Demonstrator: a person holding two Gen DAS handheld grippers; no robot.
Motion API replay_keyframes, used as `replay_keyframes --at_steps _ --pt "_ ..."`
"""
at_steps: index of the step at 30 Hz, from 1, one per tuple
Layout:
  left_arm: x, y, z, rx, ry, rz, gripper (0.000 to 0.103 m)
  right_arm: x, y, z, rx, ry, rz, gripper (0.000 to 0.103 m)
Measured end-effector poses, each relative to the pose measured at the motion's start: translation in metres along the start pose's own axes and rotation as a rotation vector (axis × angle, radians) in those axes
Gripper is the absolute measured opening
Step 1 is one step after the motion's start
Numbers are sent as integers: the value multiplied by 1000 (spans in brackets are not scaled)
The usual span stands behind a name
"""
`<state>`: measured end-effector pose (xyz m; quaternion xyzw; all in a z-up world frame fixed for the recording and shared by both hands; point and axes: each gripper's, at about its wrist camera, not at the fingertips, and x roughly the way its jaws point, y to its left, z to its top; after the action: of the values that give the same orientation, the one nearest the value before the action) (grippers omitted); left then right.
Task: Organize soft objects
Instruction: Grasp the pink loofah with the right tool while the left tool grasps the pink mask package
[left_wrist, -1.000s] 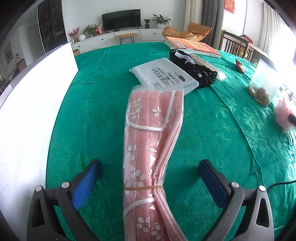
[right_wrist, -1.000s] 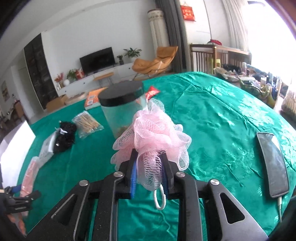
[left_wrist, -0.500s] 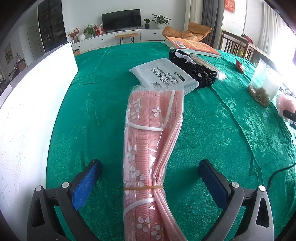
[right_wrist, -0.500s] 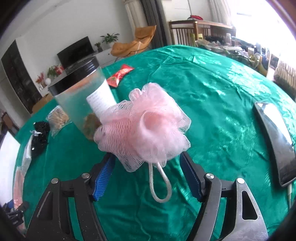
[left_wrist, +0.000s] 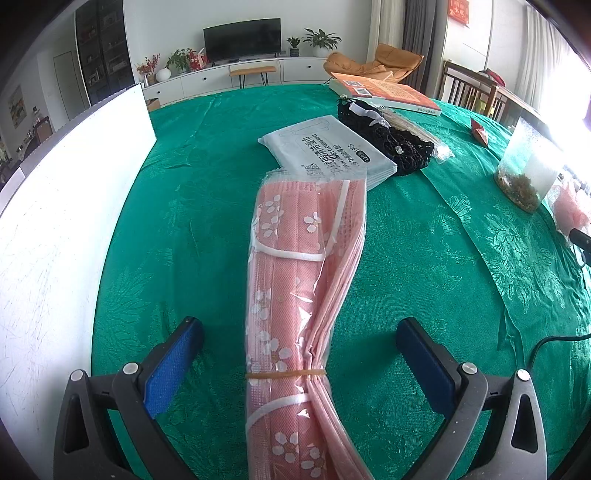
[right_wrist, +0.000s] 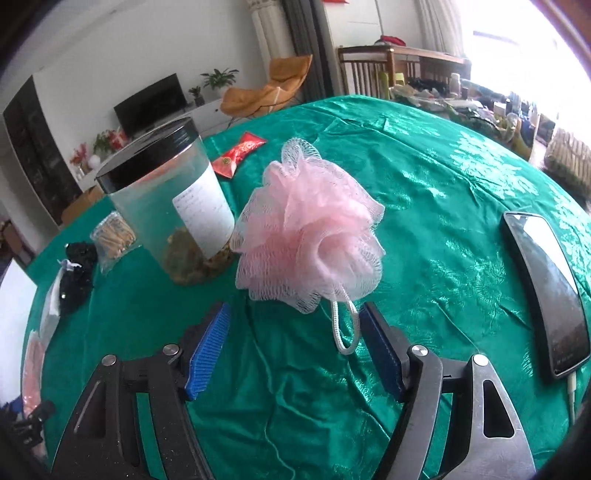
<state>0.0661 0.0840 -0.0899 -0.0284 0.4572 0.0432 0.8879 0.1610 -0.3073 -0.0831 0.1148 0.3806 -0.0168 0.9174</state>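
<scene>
A pink mesh bath pouf (right_wrist: 310, 236) with a white cord loop lies on the green tablecloth (right_wrist: 443, 192), just ahead of my right gripper (right_wrist: 295, 332), which is open and empty. A bagged stack of pink flowered face masks (left_wrist: 299, 280), bound with a rubber band, lies lengthwise between the open fingers of my left gripper (left_wrist: 299, 350), which does not grip it. Beyond it lie a white mask packet (left_wrist: 328, 151) and a black lace item (left_wrist: 391, 140). The pouf also shows at the right edge of the left wrist view (left_wrist: 569, 210).
A clear jar with a black lid (right_wrist: 173, 199) stands left of the pouf. A phone (right_wrist: 546, 291) lies on the right with a cable. A red packet (right_wrist: 240, 155), a bag of sticks (right_wrist: 110, 236), an orange book (left_wrist: 388, 92) and a white board (left_wrist: 55, 221) are around.
My right gripper opened and let go of the pink pouf, which now rests on the cloth, and drew back a little. My left gripper has not moved.
</scene>
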Motion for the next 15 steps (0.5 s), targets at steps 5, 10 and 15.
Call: replay_keyframes --at_steps 5,10,15 --pt "0 0 0 0 0 0 103 1 -3 -5 18 21 18 75" --pt "0 0 0 3 3 -1 103 -11 -29 -8 166 -21 114 75" --pt "-17 3 7 -3 47 -78 103 -27 -44 1 220 -58 159 75"
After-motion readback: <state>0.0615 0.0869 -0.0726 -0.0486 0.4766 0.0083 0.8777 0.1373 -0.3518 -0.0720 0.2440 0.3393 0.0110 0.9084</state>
